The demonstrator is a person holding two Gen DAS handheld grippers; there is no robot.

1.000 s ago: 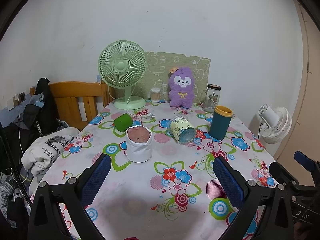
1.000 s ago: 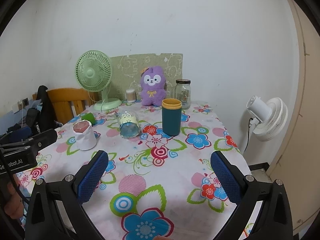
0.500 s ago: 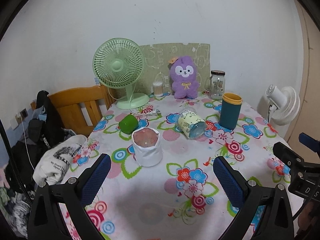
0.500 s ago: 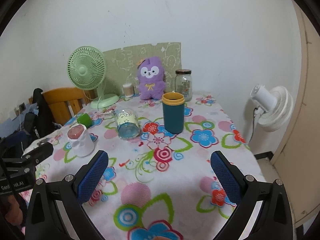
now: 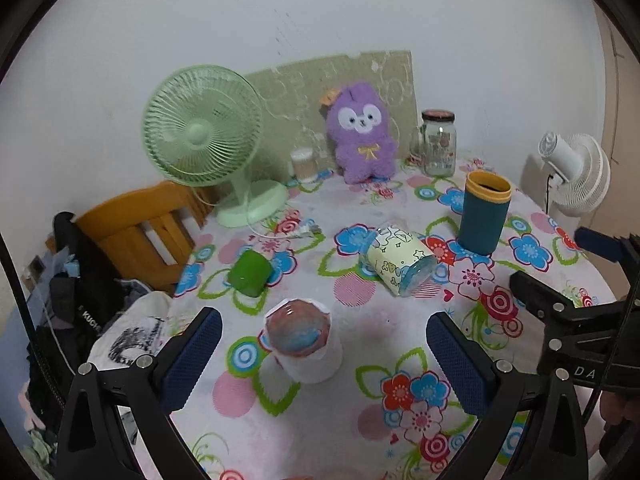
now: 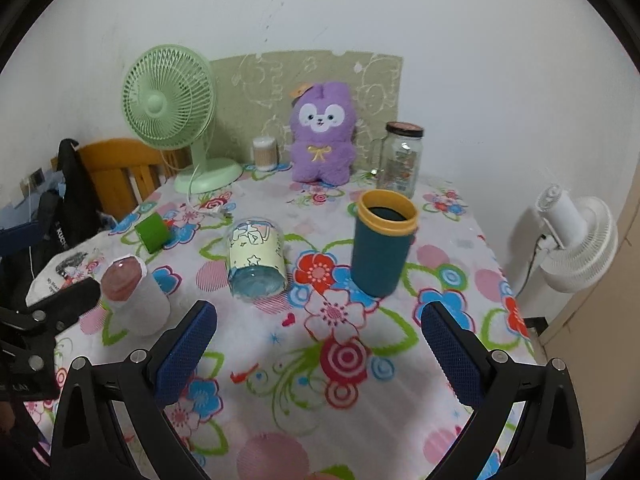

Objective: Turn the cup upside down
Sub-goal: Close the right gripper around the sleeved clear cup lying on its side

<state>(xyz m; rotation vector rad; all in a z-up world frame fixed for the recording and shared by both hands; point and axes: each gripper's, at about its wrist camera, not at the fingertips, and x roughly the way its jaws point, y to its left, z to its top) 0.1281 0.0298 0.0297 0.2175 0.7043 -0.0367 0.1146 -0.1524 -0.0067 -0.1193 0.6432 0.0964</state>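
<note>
Teal cup (image 6: 382, 246) with yellow rim stands upright, mouth up, on right half of floral tablecloth (image 6: 348, 364), just right of patterned jar (image 6: 256, 258) lying on side. Right gripper (image 6: 318, 348) hovers short of cup, jaws wide apart, empty. Left gripper (image 5: 322, 354) likewise spread, white-wrapped cup (image 5: 304, 344) between its fingers, untouched. Black bag (image 5: 86, 300) lettering starts "KUCH", rest cut off. Glass jar (image 6: 400, 158) label unreadable.

Both tools (image 5: 322, 354) (image 6: 318, 344) wide apart, unladen
</note>
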